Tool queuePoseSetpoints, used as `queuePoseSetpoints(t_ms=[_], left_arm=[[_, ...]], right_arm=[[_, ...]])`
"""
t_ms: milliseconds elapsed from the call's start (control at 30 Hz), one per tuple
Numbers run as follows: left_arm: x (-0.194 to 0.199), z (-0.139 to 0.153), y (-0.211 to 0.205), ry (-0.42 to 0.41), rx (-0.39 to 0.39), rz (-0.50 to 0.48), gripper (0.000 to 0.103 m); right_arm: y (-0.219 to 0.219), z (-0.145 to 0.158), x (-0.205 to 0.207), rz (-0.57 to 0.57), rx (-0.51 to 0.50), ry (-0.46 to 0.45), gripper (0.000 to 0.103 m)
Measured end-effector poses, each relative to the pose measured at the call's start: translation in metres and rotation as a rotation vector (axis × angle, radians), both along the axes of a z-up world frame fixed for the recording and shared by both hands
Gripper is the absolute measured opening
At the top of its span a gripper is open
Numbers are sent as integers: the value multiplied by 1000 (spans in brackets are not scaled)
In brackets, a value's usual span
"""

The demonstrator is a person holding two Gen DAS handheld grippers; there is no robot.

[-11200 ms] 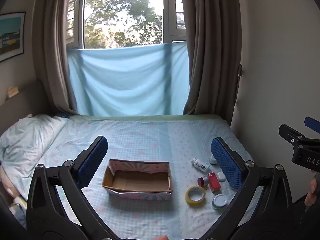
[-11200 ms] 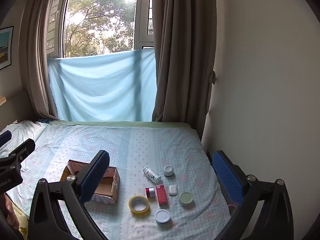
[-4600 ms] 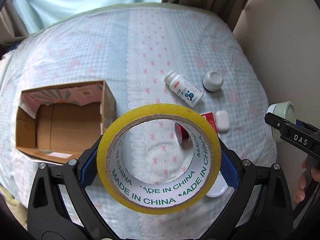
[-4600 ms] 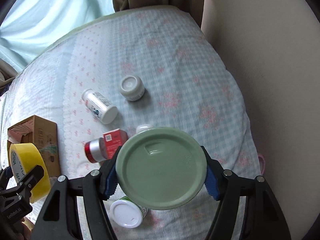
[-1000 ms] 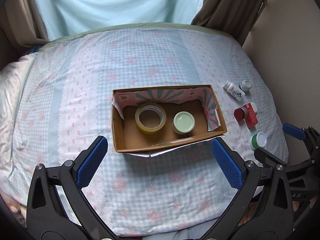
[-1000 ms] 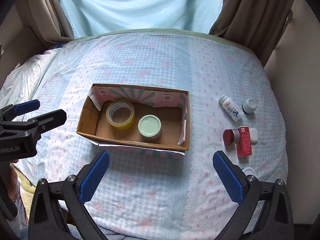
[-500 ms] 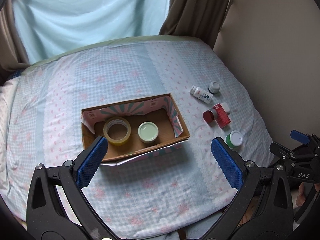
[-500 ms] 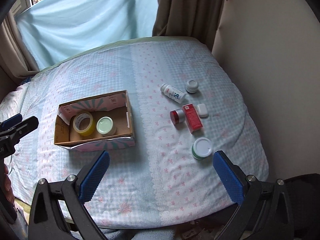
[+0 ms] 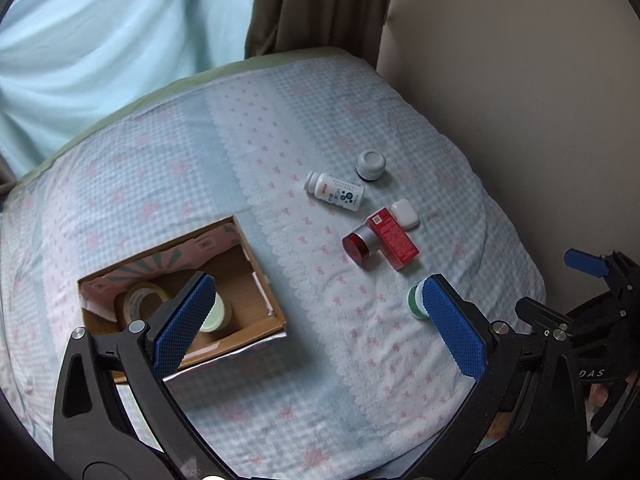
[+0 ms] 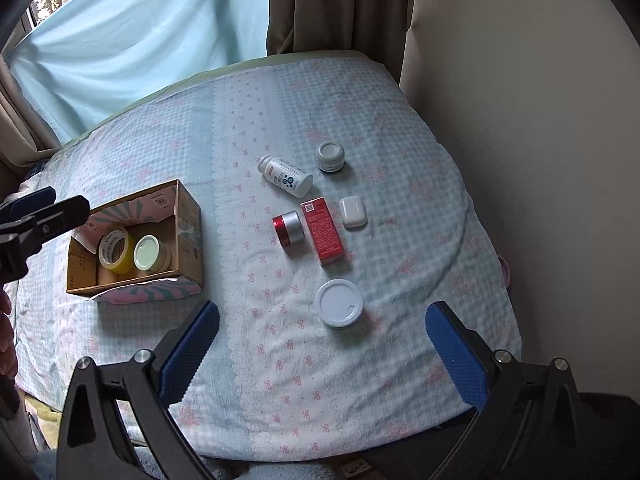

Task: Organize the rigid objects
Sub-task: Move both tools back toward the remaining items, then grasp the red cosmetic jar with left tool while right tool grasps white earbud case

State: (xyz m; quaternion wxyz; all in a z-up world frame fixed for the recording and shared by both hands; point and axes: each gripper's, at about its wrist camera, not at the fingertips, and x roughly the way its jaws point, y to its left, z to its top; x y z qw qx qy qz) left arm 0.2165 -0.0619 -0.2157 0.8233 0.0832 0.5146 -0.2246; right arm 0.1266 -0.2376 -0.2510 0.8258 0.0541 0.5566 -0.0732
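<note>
**Box holds tape and green-lidded jar; both grippers empty**

Left wrist view: the cardboard box (image 9: 256, 292) on the bed (image 9: 320, 360) holds a tape roll (image 9: 140, 300) and a green-lidded jar (image 9: 214, 314), half hidden behind a finger. The left gripper (image 9: 316, 320) jaws stand wide, holding nothing.

Right wrist view: the white-lidded jar (image 10: 339, 308) stands just ahead of the right gripper (image 10: 320, 348), whose jaws gape empty.
</note>
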Motion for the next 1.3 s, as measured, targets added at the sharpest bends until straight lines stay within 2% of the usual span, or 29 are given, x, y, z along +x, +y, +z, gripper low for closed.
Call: queuePoseSetpoints(t_ms=[233, 400, 600, 867, 1067, 1100, 1133, 1200, 1300], left_arm=[[37, -62, -76, 107, 73, -115, 102], [57, -109, -113, 137, 162, -253, 102], [75, -168, -139, 172, 223, -390, 102], [86, -232, -159, 232, 257, -484, 100], [94, -264, -162, 270, 254, -514, 97], [93, -268, -163, 272, 255, -520, 95], [93, -271, -163, 273, 255, -528, 91], [93, -278, -165, 277, 261, -542, 84], [93, -287, -167, 292, 257, -554, 75]], right_arm=[[-50, -58, 42, 75, 55, 58, 103], [-70, -99, 65, 76, 98, 93, 103], [-91, -140, 96, 53, 103, 103, 103], [-111, -192, 143, 8, 91, 129, 103], [-109, -226, 164, 3, 94, 153, 95], [-108, -232, 166, 8, 94, 159, 89], [-107, -237, 169, 13, 98, 168, 83], [-104, -247, 173, 17, 97, 182, 78], [-102, -255, 177, 19, 92, 184, 75]])
